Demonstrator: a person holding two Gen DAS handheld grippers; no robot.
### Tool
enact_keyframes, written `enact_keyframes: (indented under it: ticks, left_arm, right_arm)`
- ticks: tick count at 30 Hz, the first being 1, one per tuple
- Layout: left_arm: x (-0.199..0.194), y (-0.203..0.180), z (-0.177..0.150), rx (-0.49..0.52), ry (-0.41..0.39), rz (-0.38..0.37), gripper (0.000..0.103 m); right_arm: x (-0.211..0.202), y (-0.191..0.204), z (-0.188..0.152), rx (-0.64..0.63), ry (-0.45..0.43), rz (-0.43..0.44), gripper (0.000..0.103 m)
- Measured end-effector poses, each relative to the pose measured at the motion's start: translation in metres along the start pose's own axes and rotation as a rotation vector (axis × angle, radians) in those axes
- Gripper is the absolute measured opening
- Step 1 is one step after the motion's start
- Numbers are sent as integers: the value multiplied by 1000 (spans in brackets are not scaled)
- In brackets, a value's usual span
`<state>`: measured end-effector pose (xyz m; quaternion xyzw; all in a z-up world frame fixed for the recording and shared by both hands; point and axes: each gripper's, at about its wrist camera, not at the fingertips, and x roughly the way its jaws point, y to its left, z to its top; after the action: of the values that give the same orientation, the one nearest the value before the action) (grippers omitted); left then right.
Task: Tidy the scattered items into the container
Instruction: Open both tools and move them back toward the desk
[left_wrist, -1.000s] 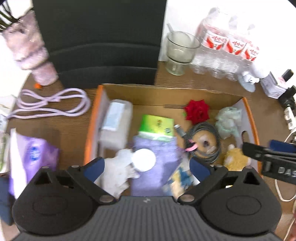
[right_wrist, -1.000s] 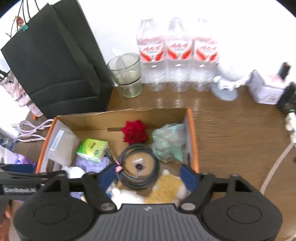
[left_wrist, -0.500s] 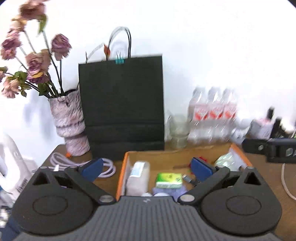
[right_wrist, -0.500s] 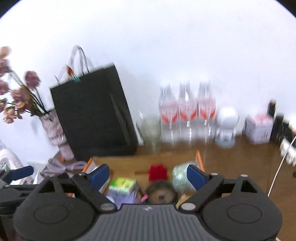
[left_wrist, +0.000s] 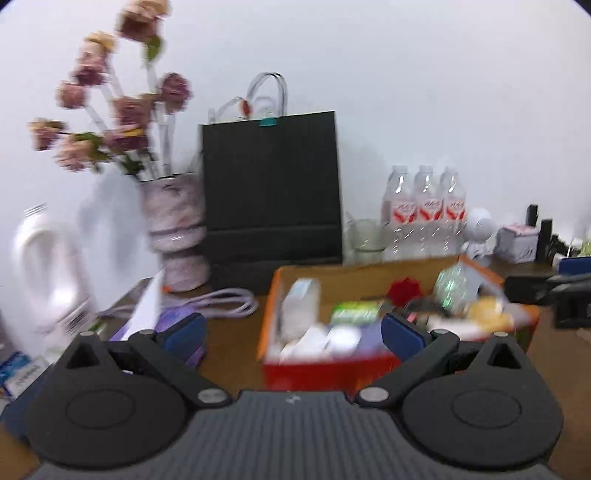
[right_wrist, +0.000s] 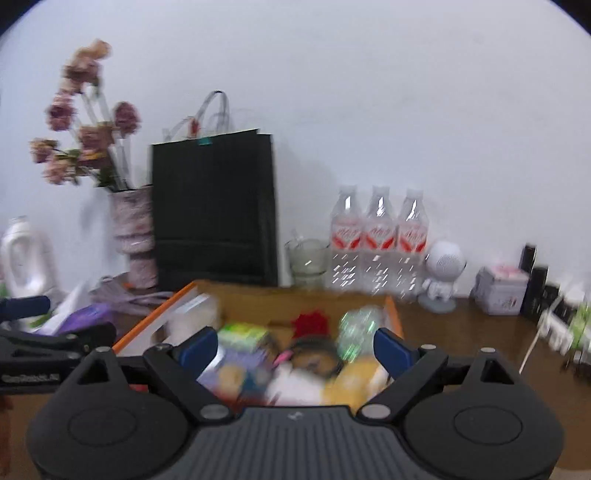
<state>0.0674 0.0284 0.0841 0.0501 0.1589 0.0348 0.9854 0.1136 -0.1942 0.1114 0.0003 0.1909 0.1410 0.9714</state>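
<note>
1. The left gripper (left_wrist: 291, 332) has its 2 blue pads wide apart and nothing is between them. A second ago it looked steeply down into the cardboard box (left_wrist: 325, 369); now it is pulled back and looks almost level, so the wall and the whole desk come into view.
2. The right gripper (right_wrist: 295, 349) made the same retreat. Its jaws also stand wide apart and hold nothing; the box (right_wrist: 392, 314) lies just in front of them.
3. I judge from this that the last item is already put in and both hands are leaving, so the task looks nearly done or done. A purple pack (left_wrist: 173, 321) and a lilac cable (left_wrist: 221, 302) lie on the table left of the box, so maybe more is to be collected.
4. Going from left to right on the desk: a white plastic bottle (right_wrist: 22, 254), smooth; a rough, mottled pink vase (left_wrist: 177, 229) with dry, papery flowers; a matte black paper bag (left_wrist: 271, 192) with thin handles; a clear glass cup (right_wrist: 308, 258); 3 clear water bottles (right_wrist: 378, 236) with red labels; a small round white figure (right_wrist: 441, 273).
5. Inside the box, blurred, I see a green packet (right_wrist: 242, 332), a red fabric rose (right_wrist: 310, 323), a crinkled greenish bag (right_wrist: 358, 325) and something yellow and fluffy (right_wrist: 351, 380).
</note>
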Motion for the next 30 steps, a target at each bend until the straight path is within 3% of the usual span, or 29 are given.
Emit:
enact_keyframes:
  ticks: [3,6,9,12,16,19,21,25,30]
  left_arm:
    - [-33,1,-45,25,53,67,103]
    - [-65,13,-74,-83,100,60,103]
    - [-78,19,-83,-143,155,-18,103]
    - [-74,18,-77,-119,141,-22,103]
    - [-44,20,-66,-99,160,-68,102]
    - [-5,25,-55,-91,165,-121,92]
    - [26,26,-47,-63,177,-95,82]
    - [79,31,-47,-36,223,-65,77]
    - [107,48,-50,-136,311,-95,59]
  right_arm:
    - [-33,5,-45,23,32,8,92]
    - [-59,6,-84,47,82,35,92]
    - [-71,12,-106,21,134,39,92]
    - [-72,19,-114,-11,148,36,92]
    - [-54,20,-113,-24,165,21,89]
    - [-38,14,-109,-48,174,-29,86]
    - [-27,7,-106,-47,186,-43,82]
    - [-5,-5,-104,-36,228,-55,75]
    - [10,-14,-103,-25,254,-64,67]
